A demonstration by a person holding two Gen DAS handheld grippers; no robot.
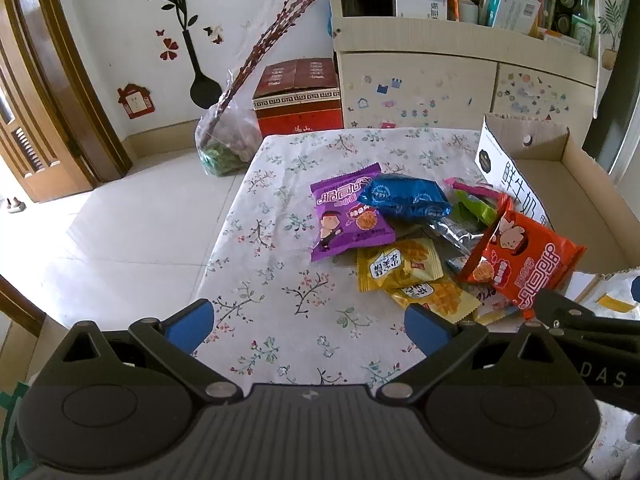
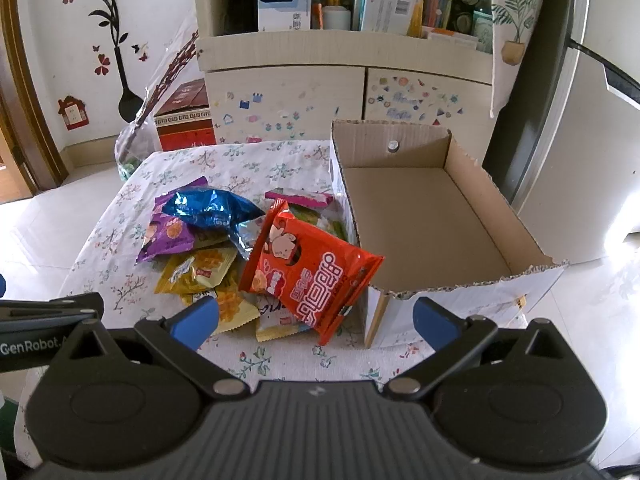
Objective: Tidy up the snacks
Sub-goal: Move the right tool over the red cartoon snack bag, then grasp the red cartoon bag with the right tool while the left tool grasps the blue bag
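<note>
Snacks looked light and crinkly, best pinched by a sealed edge, while both the left gripper and right gripper hung open, holding nothing.

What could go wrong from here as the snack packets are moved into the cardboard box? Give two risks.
1. The orange packet leans tilted against the cardboard box on top of other packets; lifting it may shift the yellow packets beneath.
2. The blue packet overlaps the purple packet, so the open left tool or right tool might pinch both.
</note>
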